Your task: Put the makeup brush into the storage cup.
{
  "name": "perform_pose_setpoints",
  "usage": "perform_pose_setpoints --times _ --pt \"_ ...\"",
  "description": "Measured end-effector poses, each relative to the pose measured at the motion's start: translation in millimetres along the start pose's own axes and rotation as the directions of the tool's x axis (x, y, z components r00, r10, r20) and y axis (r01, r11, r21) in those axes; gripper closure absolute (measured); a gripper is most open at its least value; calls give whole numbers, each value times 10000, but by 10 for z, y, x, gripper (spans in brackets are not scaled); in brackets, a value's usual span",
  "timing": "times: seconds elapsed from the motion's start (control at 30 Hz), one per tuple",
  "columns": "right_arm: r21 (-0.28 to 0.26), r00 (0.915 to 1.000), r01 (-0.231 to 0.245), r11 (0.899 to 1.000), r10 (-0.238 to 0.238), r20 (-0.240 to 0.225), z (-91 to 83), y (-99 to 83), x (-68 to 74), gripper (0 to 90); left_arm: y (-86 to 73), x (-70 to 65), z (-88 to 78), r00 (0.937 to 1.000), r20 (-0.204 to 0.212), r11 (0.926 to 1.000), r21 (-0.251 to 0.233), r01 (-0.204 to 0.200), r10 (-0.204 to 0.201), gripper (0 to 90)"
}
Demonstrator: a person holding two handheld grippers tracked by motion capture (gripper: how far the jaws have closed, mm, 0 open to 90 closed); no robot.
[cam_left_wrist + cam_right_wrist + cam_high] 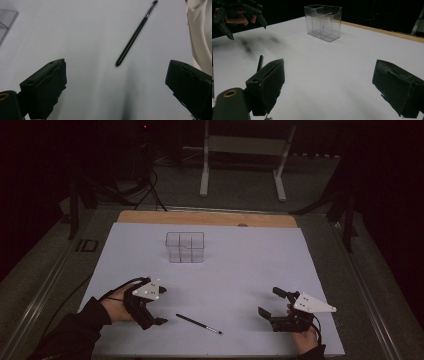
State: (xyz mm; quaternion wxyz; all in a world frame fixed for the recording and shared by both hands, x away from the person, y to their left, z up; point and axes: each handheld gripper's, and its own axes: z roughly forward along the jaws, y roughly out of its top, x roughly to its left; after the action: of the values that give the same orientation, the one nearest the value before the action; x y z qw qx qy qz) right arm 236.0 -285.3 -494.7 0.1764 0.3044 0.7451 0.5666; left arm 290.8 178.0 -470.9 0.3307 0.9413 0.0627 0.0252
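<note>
The pen [198,323] lies flat on the white sheet [240,270] near the front edge of the tabletop [200,216], between the two hand-held grippers and nearer the left one. It is dark and slim; its tip is blurred in the left gripper view, and in the right gripper view all but one end is hidden behind that gripper's own jaw.

The left hand-held gripper [150,307] is held just above the sheet, its jaws spread wide with nothing between them, pointing towards the pen. The person's left hand [116,306] grips it from behind, a dark sleeve [75,332] running off the bottom of the high view. The right hand-held gripper [272,307] sits well apart at the front right, jaws likewise parted and empty, aimed leftwards; the right hand [305,339] is cut off by the frame edge.

A clear plastic organiser [185,247] with inner dividers stands upright farther back, well away from the pen. A wooden edge shows along the far side of the tabletop. The room beyond is dark, with a white metal stand [240,160] and cables [145,190] on the floor.
</note>
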Motion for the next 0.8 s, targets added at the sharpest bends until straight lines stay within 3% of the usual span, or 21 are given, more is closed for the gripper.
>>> perform_pose_setpoints --times 0.17,0.37,0.53,0.8 --pt "2 10000 -5 10000 5 3 -1 -1 -6 109 58 11 61 9986 371 9984 416 -394 379 58" --pt "29 10000 -15 10000 15 11 0 0 -5 109 169 21 146 9948 631 9910 1023 -862 800 58" --pt "131 10000 3 9999 -4 31 5 -3 -4 109 266 16 218 9909 792 9782 1690 -1209 1088 64" --pt "87 10000 -51 9999 51 27 0 -3 -9 109 400 -18 342 9821 1286 9610 2226 -1641 1380 88"
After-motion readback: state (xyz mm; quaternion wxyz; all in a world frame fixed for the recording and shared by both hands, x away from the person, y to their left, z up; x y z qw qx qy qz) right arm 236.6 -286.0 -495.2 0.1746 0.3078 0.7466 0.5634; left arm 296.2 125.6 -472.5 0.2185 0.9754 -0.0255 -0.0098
